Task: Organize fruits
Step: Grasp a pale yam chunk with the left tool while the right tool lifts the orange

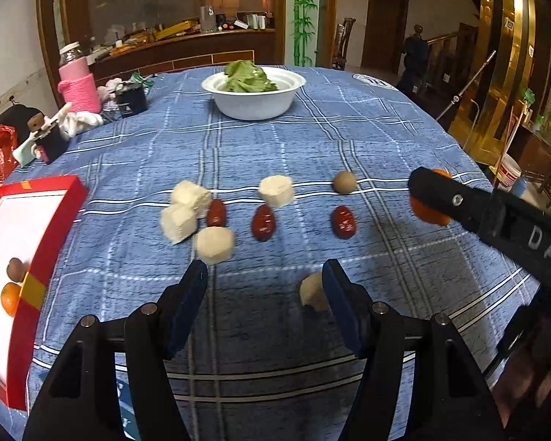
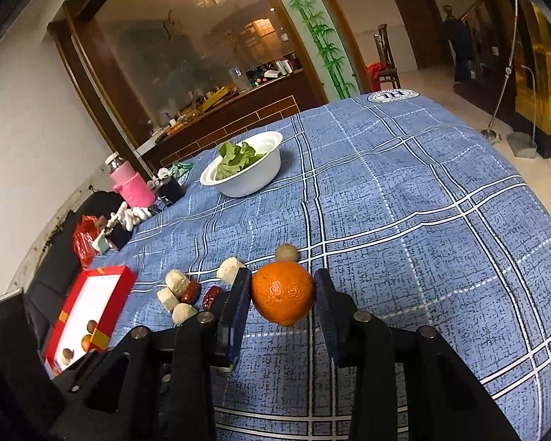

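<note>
An orange [image 2: 283,292] hangs just above the blue checked tablecloth [image 2: 404,220], and my right gripper [image 2: 283,279] is shut on it, one pad on each side. In the left wrist view the same orange [image 1: 428,217] shows at the right, behind one finger [image 1: 455,200] of that gripper. My left gripper [image 1: 264,272] stands open over bare cloth, with a pale chunk [image 1: 312,290] just inside its right finger, untouched. Ahead lie three red dates [image 1: 263,222], several pale chunks [image 1: 178,222] and a brown round fruit [image 1: 344,182]. A red box [image 1: 55,198] at the left holds a small orange [image 1: 11,297] and a brown fruit [image 1: 15,268].
A white bowl [image 1: 253,106] of green leaves stands at the far middle of the table. A pink-sleeved bottle [image 1: 79,84], a dark cup [image 1: 130,101] and small clutter sit at the far left. The table's rounded edge drops off at the right, with the floor beyond it.
</note>
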`<state>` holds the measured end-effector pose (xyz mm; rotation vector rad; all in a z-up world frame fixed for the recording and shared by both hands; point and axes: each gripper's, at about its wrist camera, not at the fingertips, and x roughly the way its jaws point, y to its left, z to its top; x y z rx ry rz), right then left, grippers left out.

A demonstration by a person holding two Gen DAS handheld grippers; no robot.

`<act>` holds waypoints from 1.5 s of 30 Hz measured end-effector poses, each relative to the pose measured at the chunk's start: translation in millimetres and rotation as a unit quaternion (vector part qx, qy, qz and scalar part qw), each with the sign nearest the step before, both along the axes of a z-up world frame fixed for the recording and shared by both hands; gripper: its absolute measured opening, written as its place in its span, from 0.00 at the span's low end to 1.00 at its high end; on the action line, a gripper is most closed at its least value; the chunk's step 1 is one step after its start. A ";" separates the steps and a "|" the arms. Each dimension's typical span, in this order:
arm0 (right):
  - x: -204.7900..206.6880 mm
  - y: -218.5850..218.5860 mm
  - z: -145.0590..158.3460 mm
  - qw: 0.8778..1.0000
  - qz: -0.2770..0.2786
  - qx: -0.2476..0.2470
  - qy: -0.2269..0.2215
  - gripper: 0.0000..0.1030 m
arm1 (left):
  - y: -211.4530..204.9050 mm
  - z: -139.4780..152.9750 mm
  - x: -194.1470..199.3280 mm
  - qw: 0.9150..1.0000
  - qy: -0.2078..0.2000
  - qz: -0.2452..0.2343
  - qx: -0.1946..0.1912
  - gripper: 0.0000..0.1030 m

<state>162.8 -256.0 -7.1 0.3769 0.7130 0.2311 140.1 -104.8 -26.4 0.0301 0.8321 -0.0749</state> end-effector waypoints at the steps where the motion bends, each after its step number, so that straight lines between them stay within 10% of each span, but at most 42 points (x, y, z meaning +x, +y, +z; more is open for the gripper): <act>1: 0.4 0.0 0.7 1.000 0.001 0.002 -0.001 0.35 | -1.6 1.0 -0.3 1.000 0.000 -0.003 0.001 0.62; 14: -2.9 -4.2 3.4 1.000 -0.001 0.016 -0.007 0.35 | -5.2 -22.0 11.2 0.999 0.032 -0.015 -0.040 0.61; 21: -4.0 -5.2 4.7 1.000 0.002 0.019 -0.009 0.35 | -17.0 -18.2 1.8 0.998 0.023 -0.046 -0.029 0.28; 28: -3.5 -6.1 2.8 1.000 0.002 0.021 -0.006 0.35 | -13.1 -20.0 -5.4 0.998 0.032 -0.049 -0.031 0.21; 45: -6.3 4.2 6.7 0.999 0.025 0.014 -0.015 0.35 | 30.0 -6.8 -35.3 0.999 0.015 -0.018 -0.044 0.21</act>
